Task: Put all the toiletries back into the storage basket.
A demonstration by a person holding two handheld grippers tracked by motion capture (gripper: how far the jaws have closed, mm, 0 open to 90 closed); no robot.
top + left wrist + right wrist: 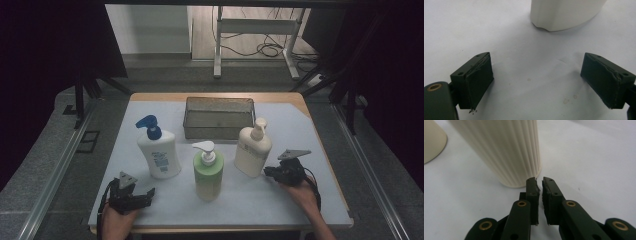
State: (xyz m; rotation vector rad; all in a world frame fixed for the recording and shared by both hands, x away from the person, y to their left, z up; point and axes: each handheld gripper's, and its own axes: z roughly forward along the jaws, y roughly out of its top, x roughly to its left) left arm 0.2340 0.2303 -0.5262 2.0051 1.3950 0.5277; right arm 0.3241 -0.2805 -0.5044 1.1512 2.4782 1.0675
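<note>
Three pump bottles are seen standing upright on the white table cover: a white plastic bottle with a blue pump head at the left, a pale green bottle with a white pump in the middle nearest the person, and a cream ribbed bottle with a cream pump at the right. Behind them, at the far side of the cover, a grey wire-mesh basket is noted; nothing is seen inside it.

The right gripper is held low, just beside the cream ribbed bottle, at its base on the person's right. Its jaws are nearly closed, with only a narrow slit between the pads and nothing between them. Whether the tips touch the bottle cannot be settled; in the right gripper view a small gap seems to remain.

The left gripper rests near the front left of the cover, jaws spread wide and empty, pointed at the base of the white bottle, which stands apart from it.

Judgement on progress: the work appears to be at its start. No bottle has been lifted, moved or gripped, and the basket holds none. If the bottles are meant for the basket, all three remain to be handled, and the right jaws would need to be opened before the cream bottle could be taken.
</note>
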